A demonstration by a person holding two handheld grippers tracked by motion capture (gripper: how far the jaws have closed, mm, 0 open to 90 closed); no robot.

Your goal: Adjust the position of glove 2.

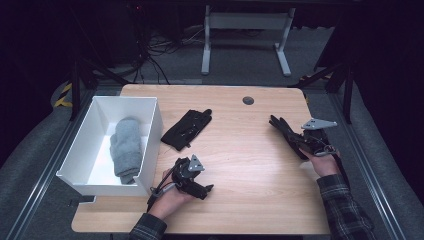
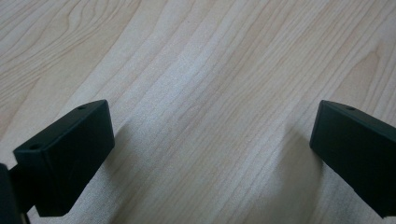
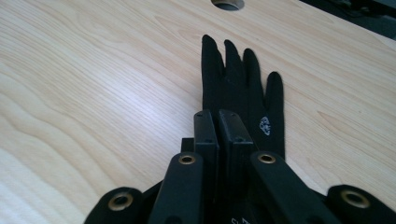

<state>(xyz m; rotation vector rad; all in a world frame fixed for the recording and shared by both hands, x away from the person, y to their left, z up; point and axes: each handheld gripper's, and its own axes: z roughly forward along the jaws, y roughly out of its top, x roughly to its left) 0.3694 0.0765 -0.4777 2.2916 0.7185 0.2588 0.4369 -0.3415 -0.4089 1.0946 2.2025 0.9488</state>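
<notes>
Right gripper (image 3: pixel 219 122) pinches a black glove (image 3: pixel 243 84), hiding its cuff; white logo unreadable. Left gripper (image 2: pixel 212 140) spread wide.

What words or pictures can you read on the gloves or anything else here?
No word here can be read.
Black glove in the right gripper: a small white mark on one finger, too small to read.
Same glove, near its cuff: the tops of white letters, cut off by the picture's edge, unreadable.
Other black glove on the table: pale marks, too blurred to read.
</notes>
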